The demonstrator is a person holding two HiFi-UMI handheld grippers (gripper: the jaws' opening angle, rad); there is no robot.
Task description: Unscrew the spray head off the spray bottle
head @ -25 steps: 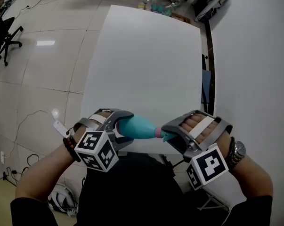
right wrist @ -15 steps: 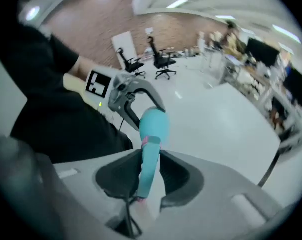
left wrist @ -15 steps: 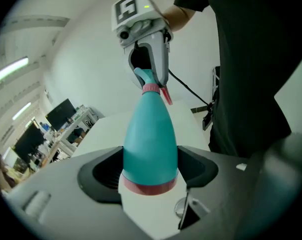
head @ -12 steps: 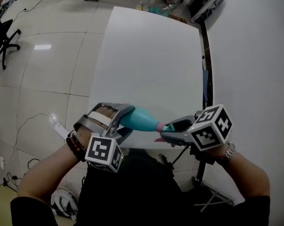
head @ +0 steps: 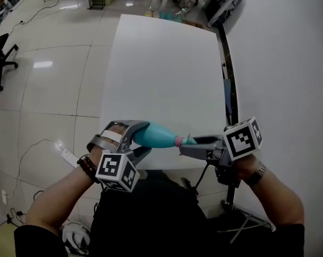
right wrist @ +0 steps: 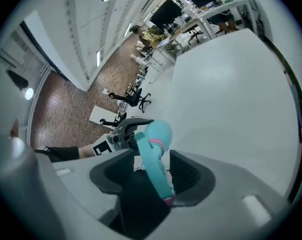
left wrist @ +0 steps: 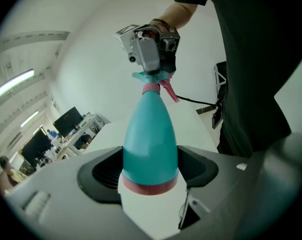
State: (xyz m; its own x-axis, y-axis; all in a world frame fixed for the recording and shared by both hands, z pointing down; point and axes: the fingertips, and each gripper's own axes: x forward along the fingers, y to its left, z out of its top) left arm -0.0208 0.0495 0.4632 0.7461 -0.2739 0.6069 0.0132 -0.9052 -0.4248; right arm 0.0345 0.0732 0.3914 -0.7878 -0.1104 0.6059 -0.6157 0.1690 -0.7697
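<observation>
Nearest: both forearms enter from the bottom corners and the two grippers face each other across the person's front.

- Left gripper [head: 140, 138]: marker cube turned down and toward the camera. Its jaws pinch the wide body of the spray bottle [head: 158, 136], just ahead of the pink band at its base. Both pads press on the teal wall.
- The bottle lies roughly level, neck toward the right hand. It is held in the air over the near edge of the surface [head: 161, 63] and does not rest on it.
- Right gripper [head: 190, 143]: cube on top. Its jaws have just been opening and now stand spread. The spray head [head: 187, 141] is between them but loose, with a gap showing on one side.

Handling, as a judgement:
- Light, thin-walled plastic, smooth and tapered, so it will likely slide toward the neck under a weak hold and dent under a hard one.
- The best hold for bracing is the broad belly, as it is held now.
- For turning, take the head low, close to the pink collar. Avoid the trigger, which would flex.
- Whether there is liquid inside cannot be told, since the wall is opaque.

Farther off: the bare white surface runs away from the person, with glossy floor tiles to its left.
</observation>
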